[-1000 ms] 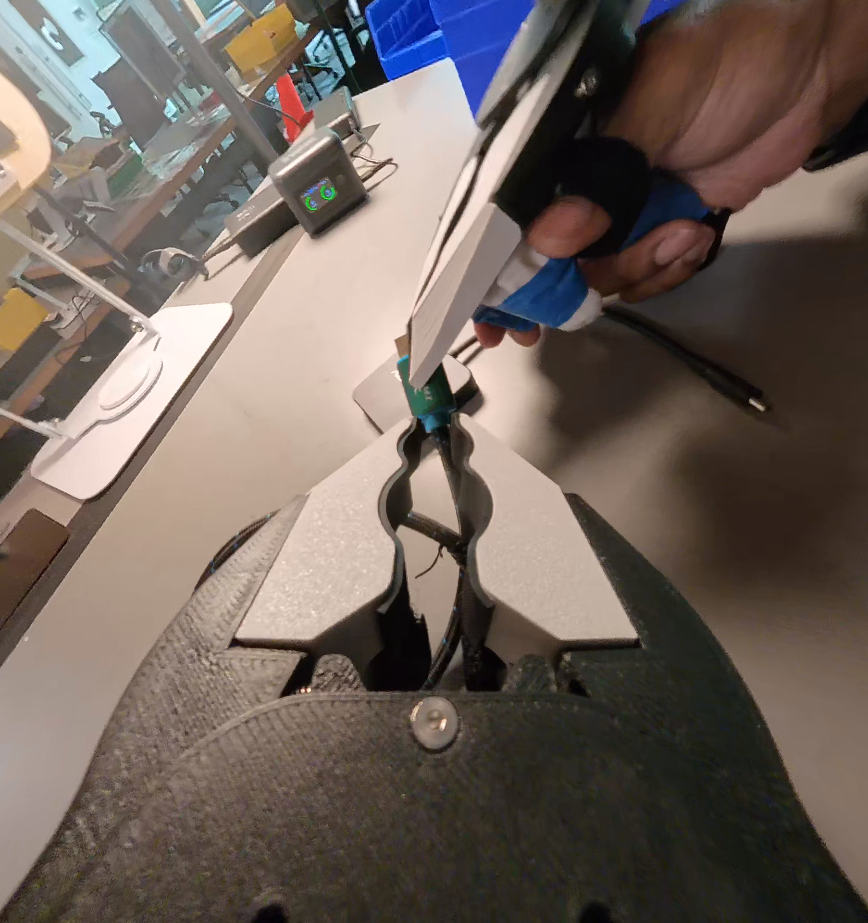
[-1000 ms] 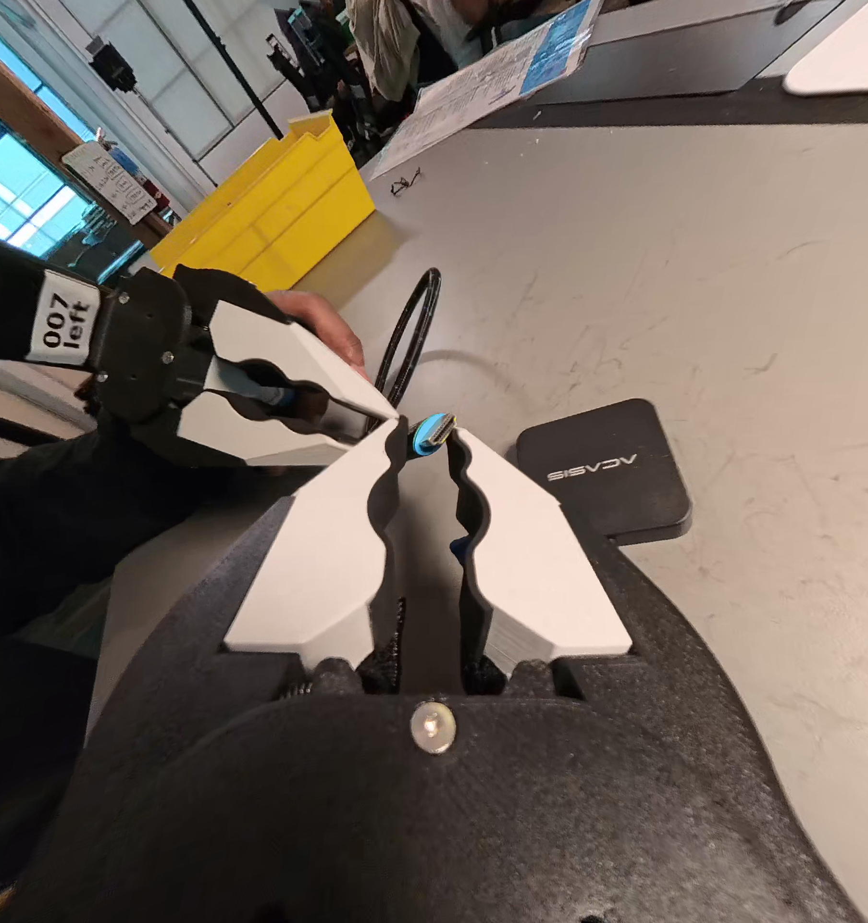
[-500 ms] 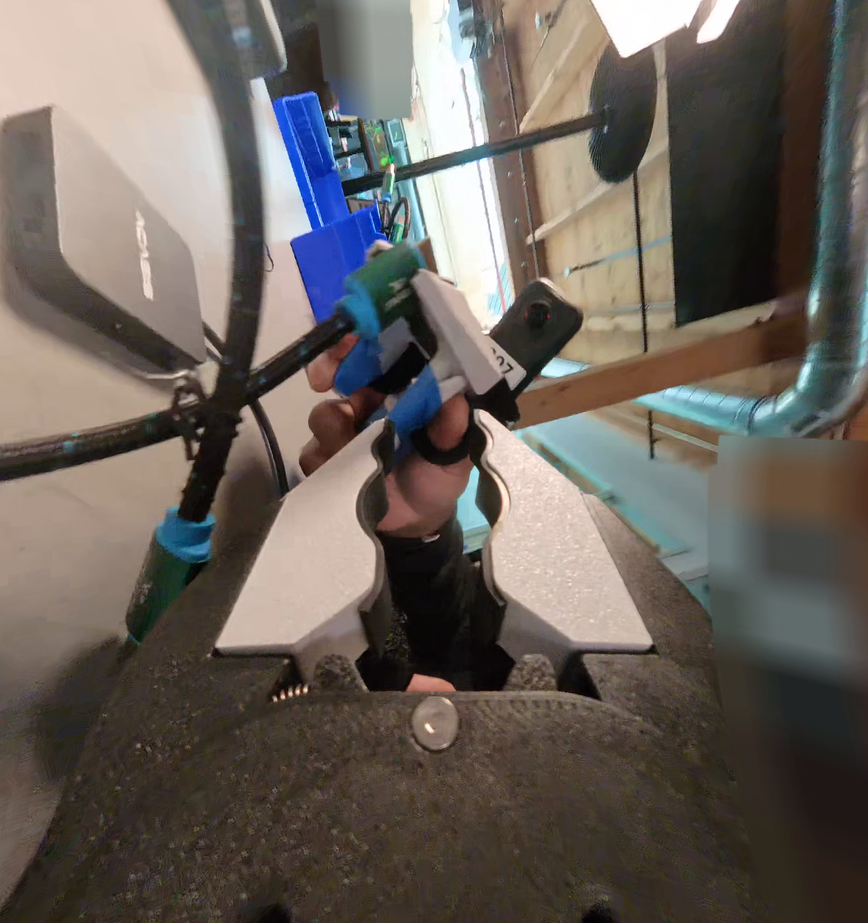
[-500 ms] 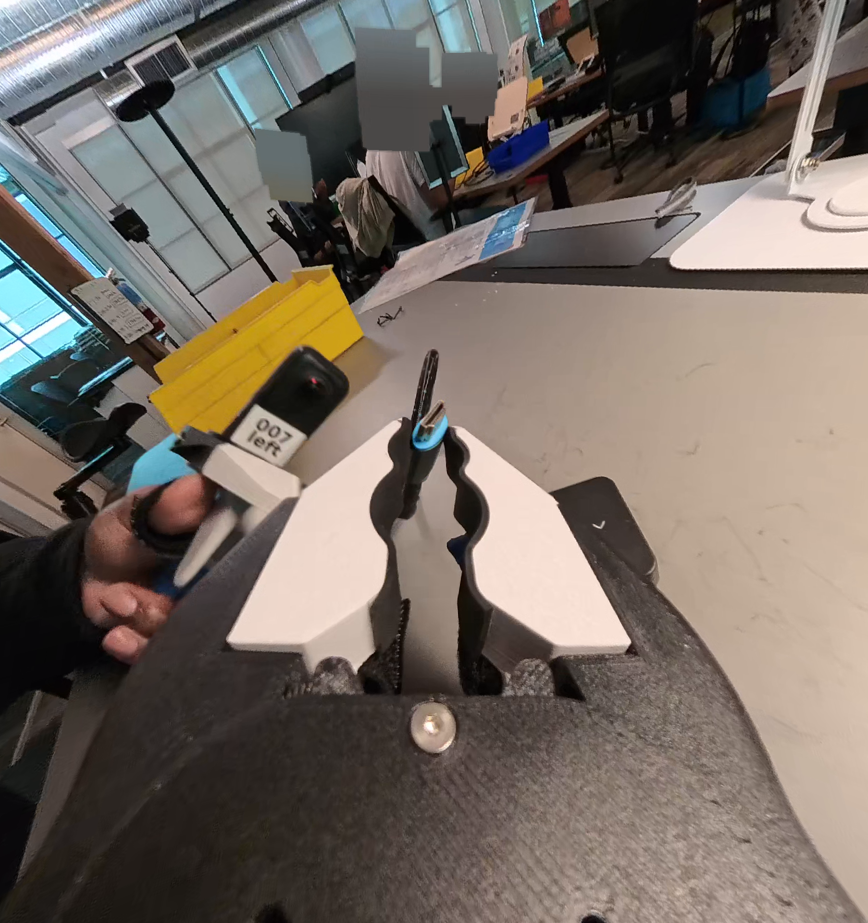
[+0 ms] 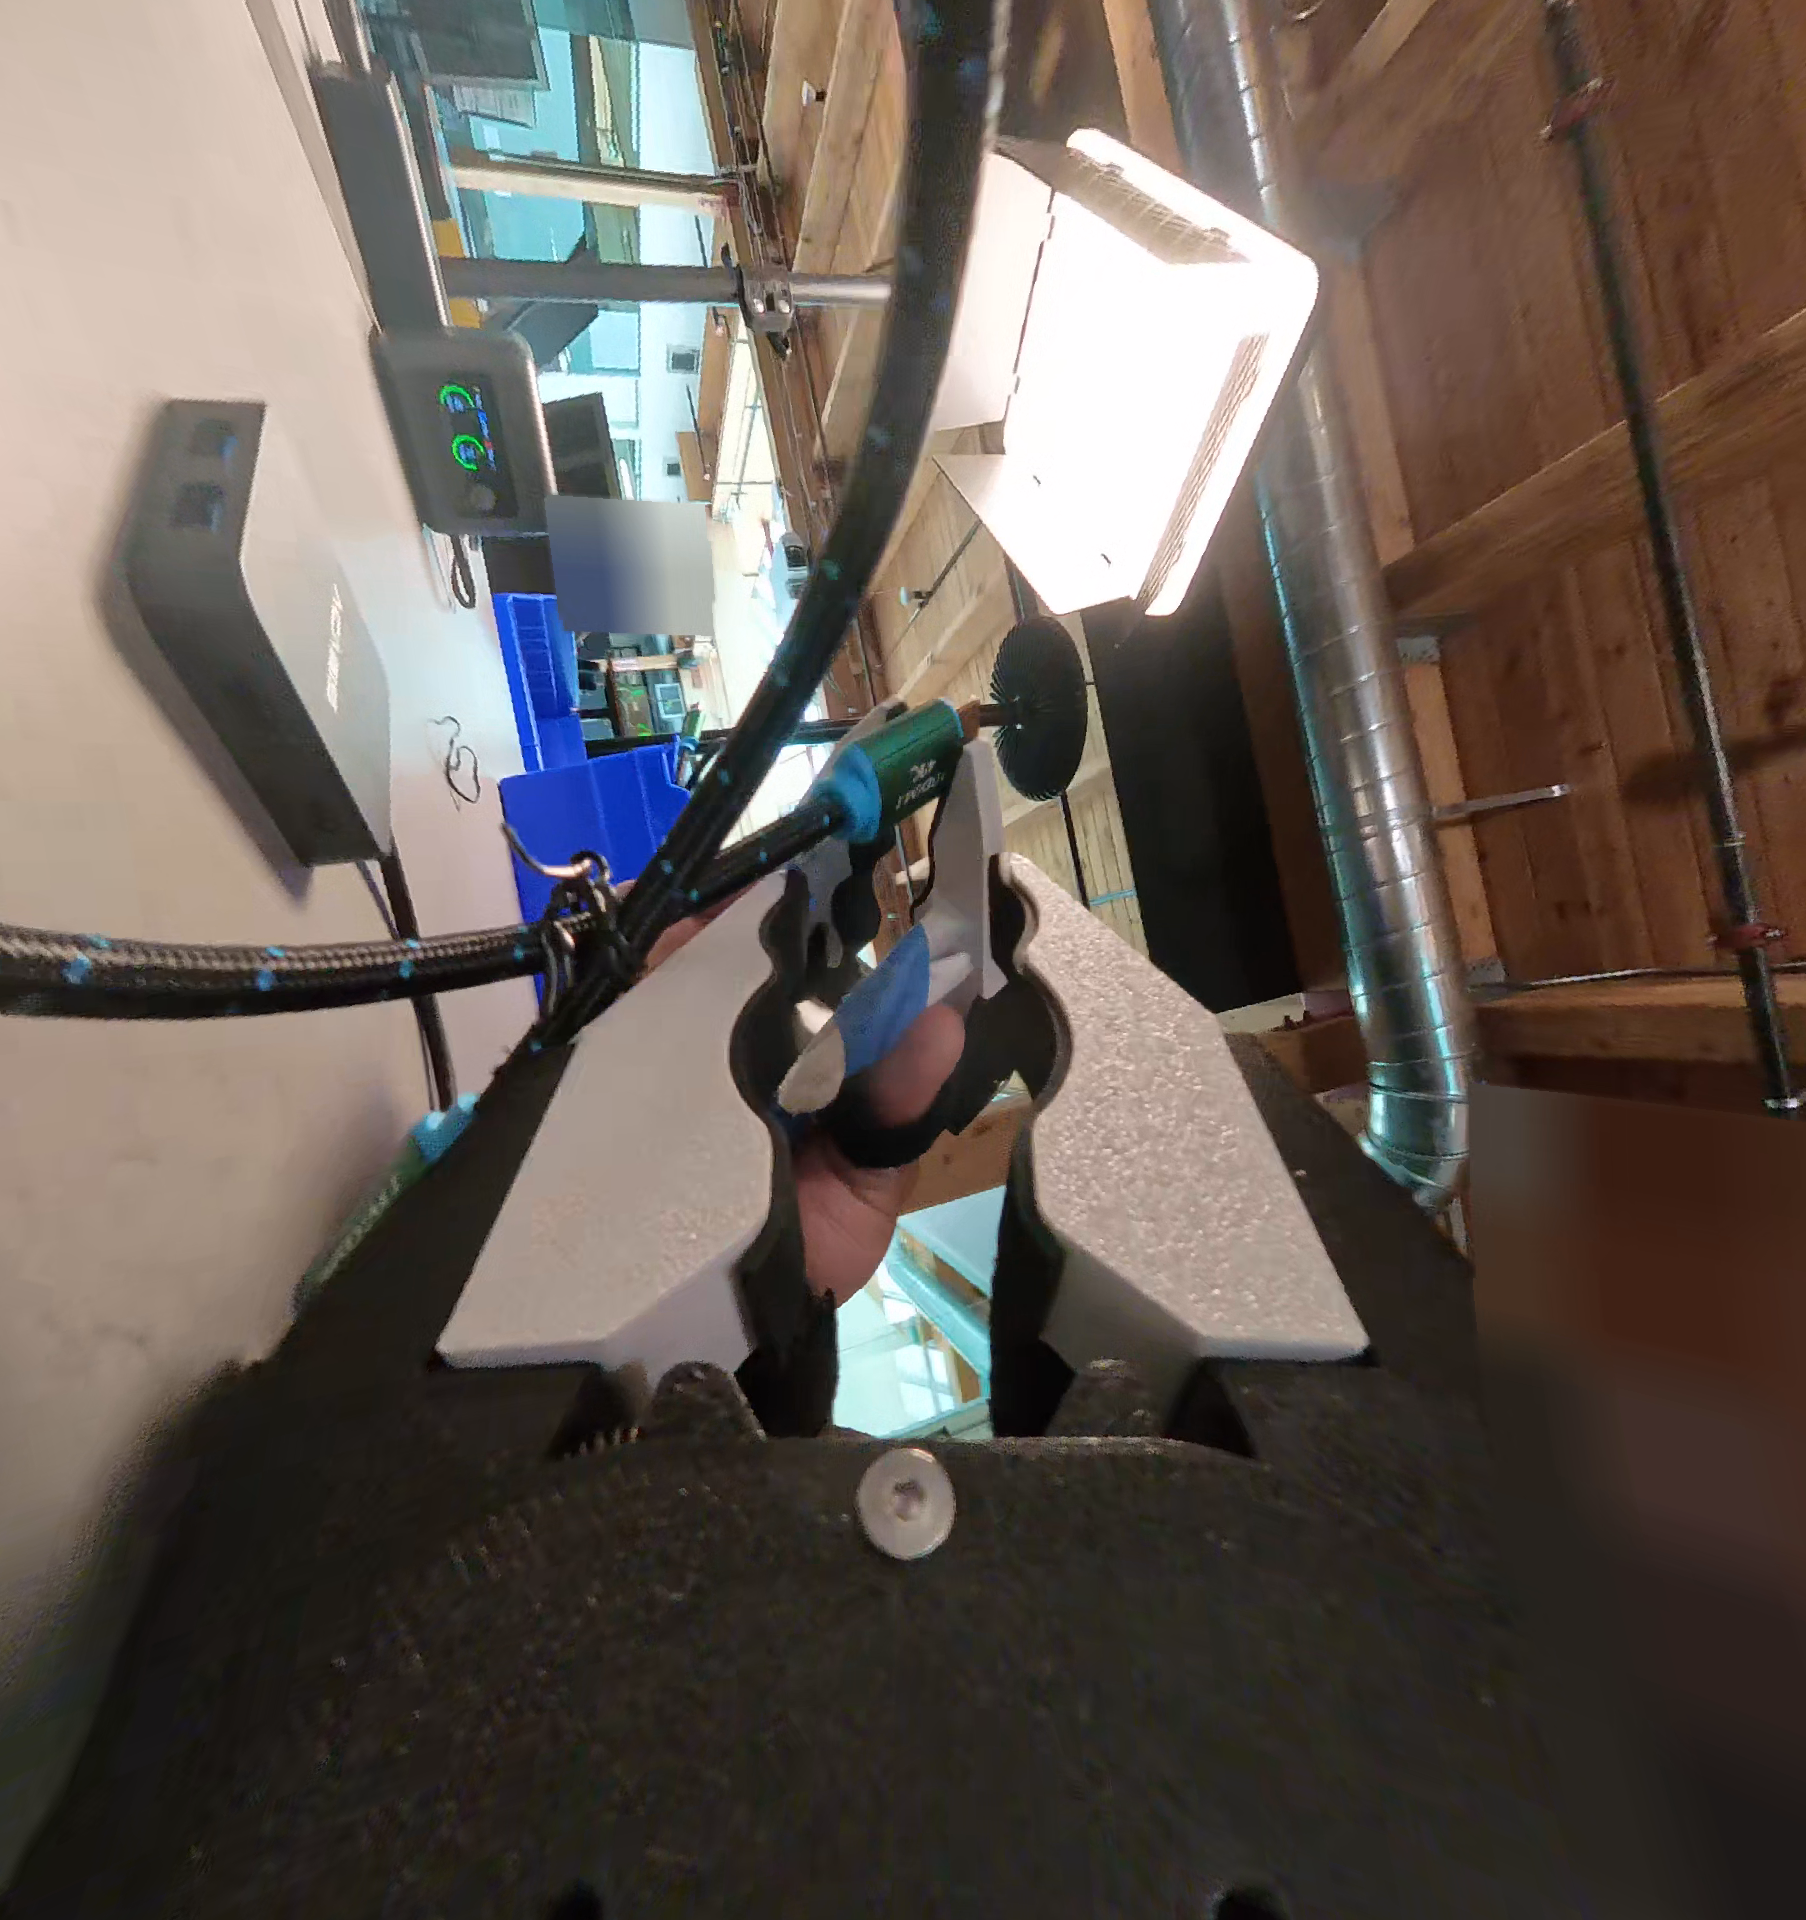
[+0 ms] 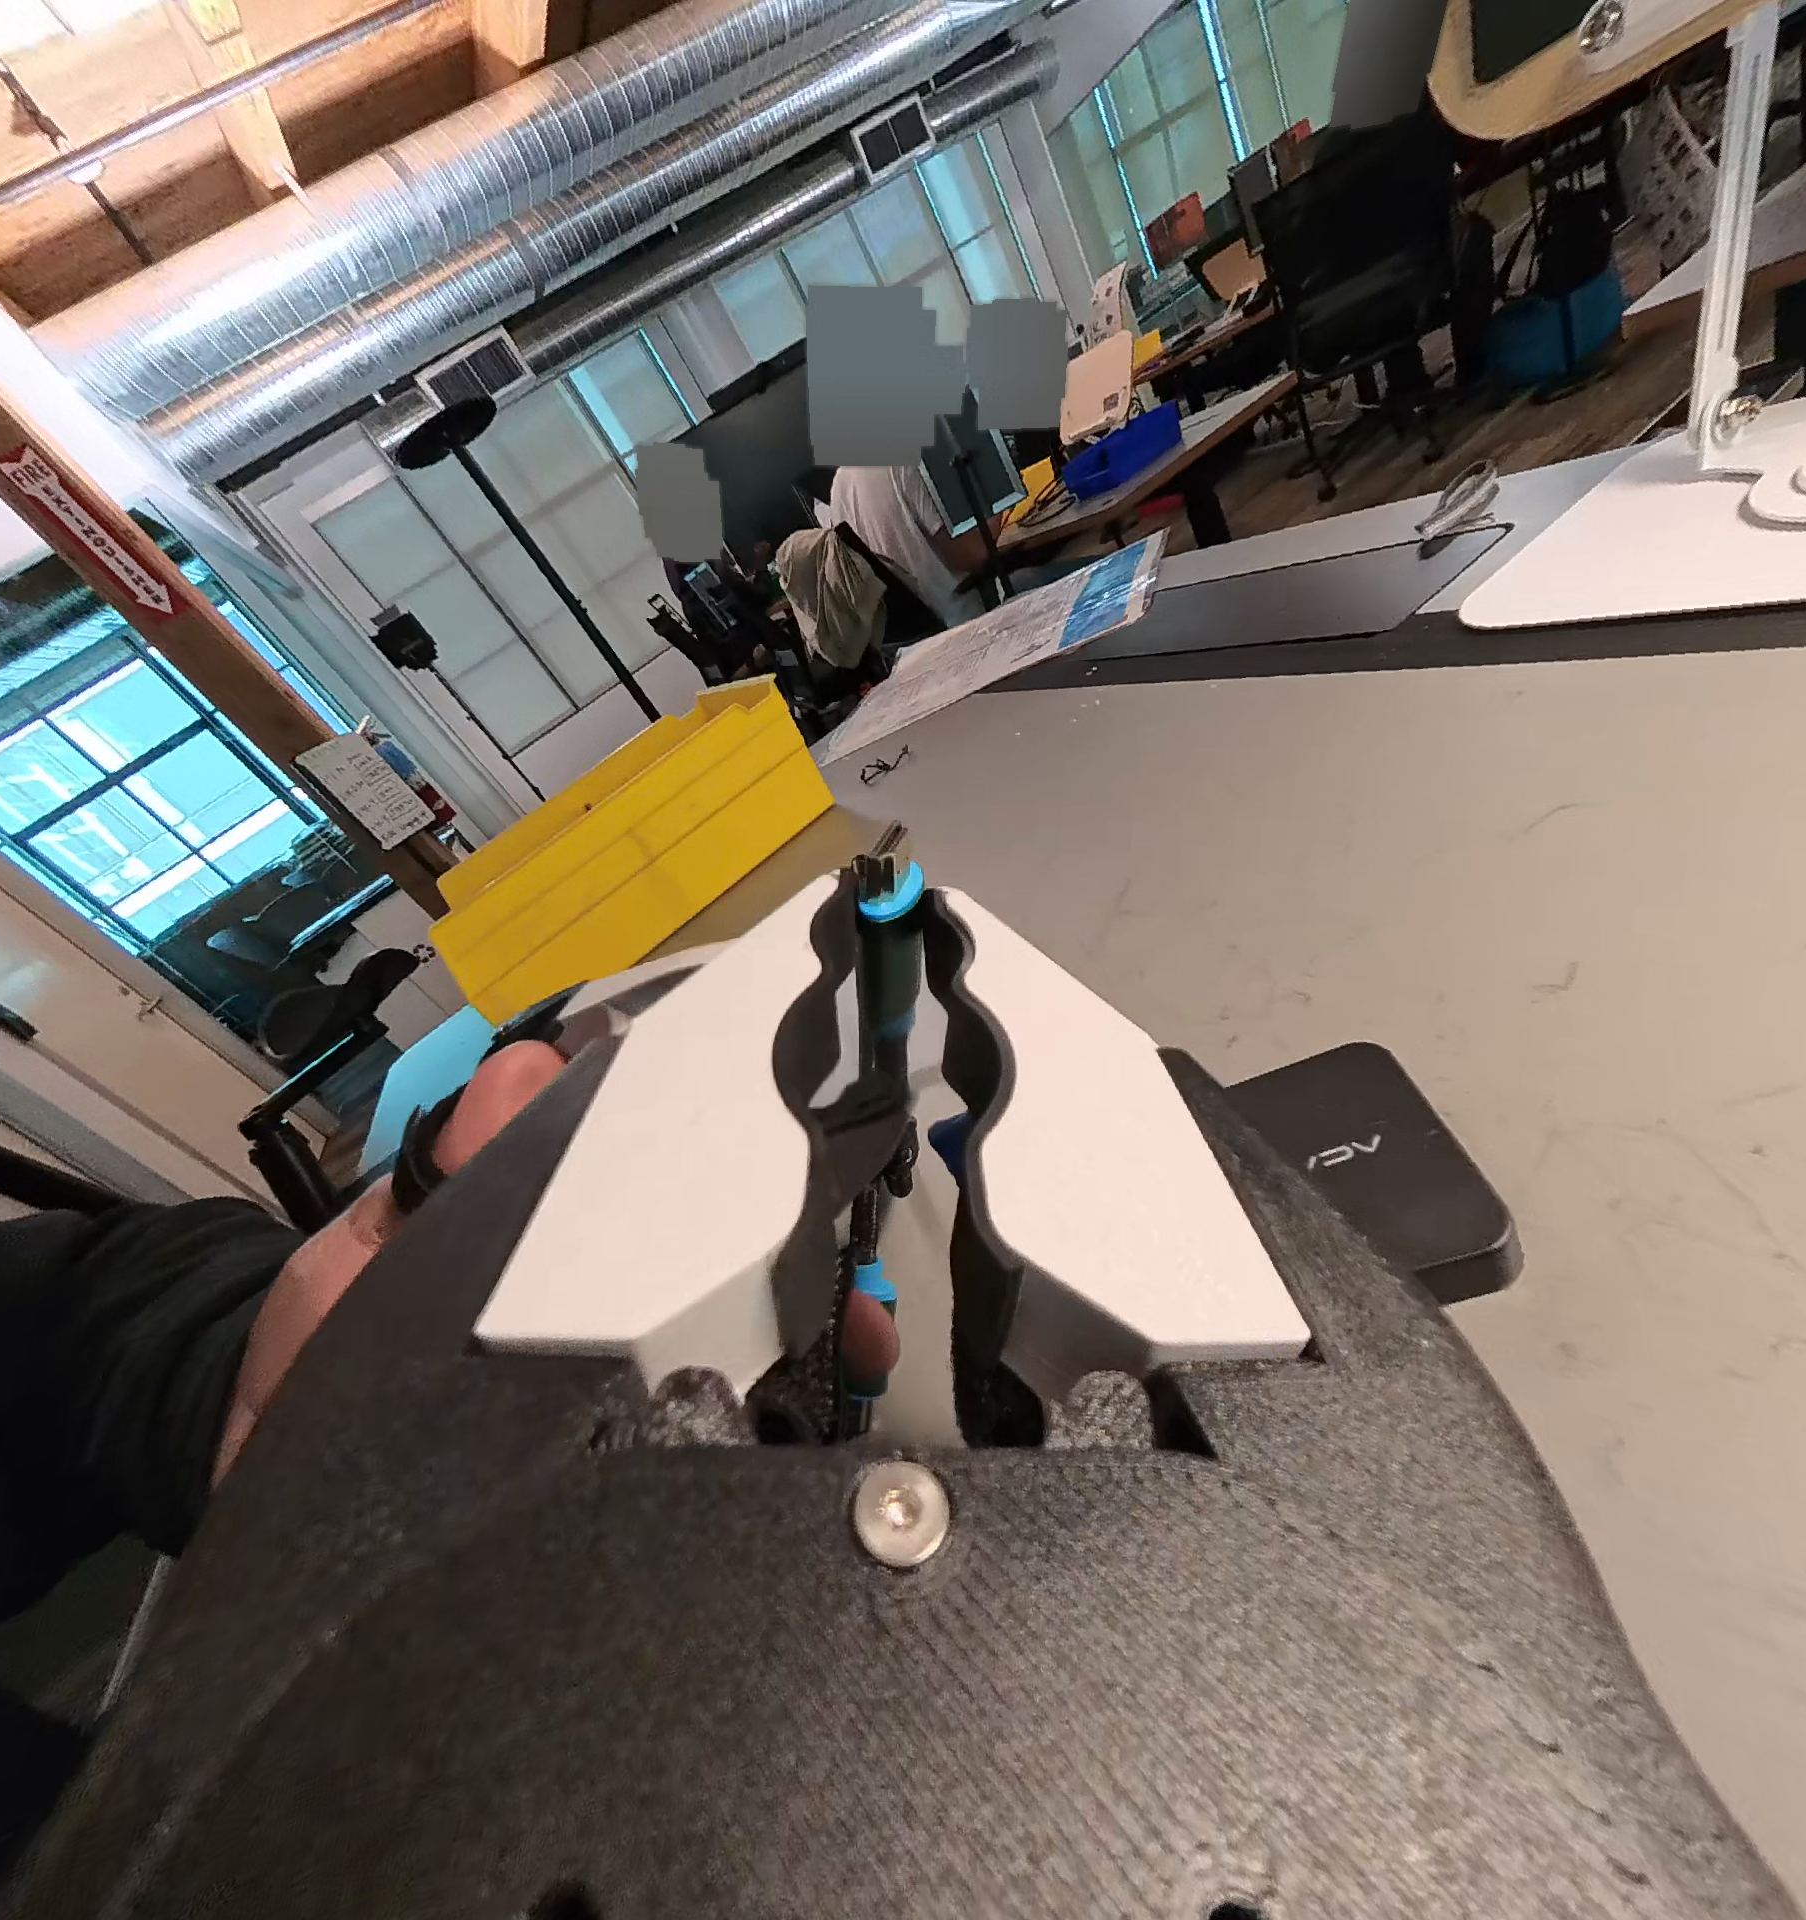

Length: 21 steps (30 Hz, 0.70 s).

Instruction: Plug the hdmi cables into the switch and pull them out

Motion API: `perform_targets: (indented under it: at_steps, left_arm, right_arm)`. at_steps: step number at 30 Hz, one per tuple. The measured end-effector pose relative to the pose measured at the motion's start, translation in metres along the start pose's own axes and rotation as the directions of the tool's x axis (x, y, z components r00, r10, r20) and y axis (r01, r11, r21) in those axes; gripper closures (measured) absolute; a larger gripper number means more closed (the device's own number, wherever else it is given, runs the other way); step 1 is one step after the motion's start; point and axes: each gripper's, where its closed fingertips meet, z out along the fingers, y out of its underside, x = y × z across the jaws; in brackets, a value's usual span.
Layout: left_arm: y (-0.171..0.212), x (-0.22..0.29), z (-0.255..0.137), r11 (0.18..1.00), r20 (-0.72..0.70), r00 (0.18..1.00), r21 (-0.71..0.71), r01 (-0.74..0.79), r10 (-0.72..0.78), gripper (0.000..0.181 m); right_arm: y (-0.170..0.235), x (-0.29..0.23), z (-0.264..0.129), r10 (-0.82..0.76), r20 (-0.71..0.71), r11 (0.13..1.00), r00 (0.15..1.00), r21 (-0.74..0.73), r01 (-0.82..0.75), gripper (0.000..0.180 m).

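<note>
My right gripper (image 6: 888, 894) is shut on a green HDMI plug (image 6: 886, 935) with a blue collar, held above the grey table with its metal tip pointing up and away. Its braided black cable (image 6: 863, 1226) runs back between the fingers. The black switch (image 6: 1398, 1174) lies flat on the table just right of this gripper. In the left wrist view, my left gripper (image 5: 894, 894) is open and empty. Beyond it the right gripper (image 5: 909, 821) holds the green plug (image 5: 904, 764). The switch (image 5: 244, 644) is at the left, and the braided cable (image 5: 255, 966) crosses the left finger. A second green plug (image 5: 400, 1174) is partly hidden.
A yellow bin (image 6: 629, 883) stands beyond the right gripper. A printed sheet (image 6: 1003, 634) and a white lamp base (image 6: 1657, 551) lie at the table's far edge. A grey power unit (image 5: 463, 436) and blue bins (image 5: 587, 790) sit beyond the switch. It is some 9 centimeters from my left tips to the switch (image 5: 244, 644).
My left gripper has opened and let go of the cable, then swung onto its side. My right gripper has lifted the plug off the table and tipped it upward.
</note>
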Motion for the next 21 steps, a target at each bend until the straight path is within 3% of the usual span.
perform_targets:
  at_steps: [5, 12, 21]
  left_arm:
    - [0.001, 0.008, -0.002, 0.996, -0.076, 0.995, 0.064, 0.064, -0.059, 0.143]
    - [-0.013, 0.021, -0.011, 0.985, -0.109, 0.99, 0.157, -0.071, 0.089, 0.141]
    - [-0.031, 0.022, -0.013, 0.954, -0.103, 0.966, 0.212, -0.211, 0.236, 0.153]
  right_arm:
    - [0.0, -0.011, 0.002, -0.003, 0.013, 0.999, 1.0, 0.039, 0.002, 0.167]
    - [0.0, -0.01, 0.002, 0.072, 0.026, 0.995, 0.997, 0.064, -0.073, 0.166]
    - [0.009, -0.015, 0.005, 0.212, 0.089, 0.974, 0.973, 0.058, -0.217, 0.167]
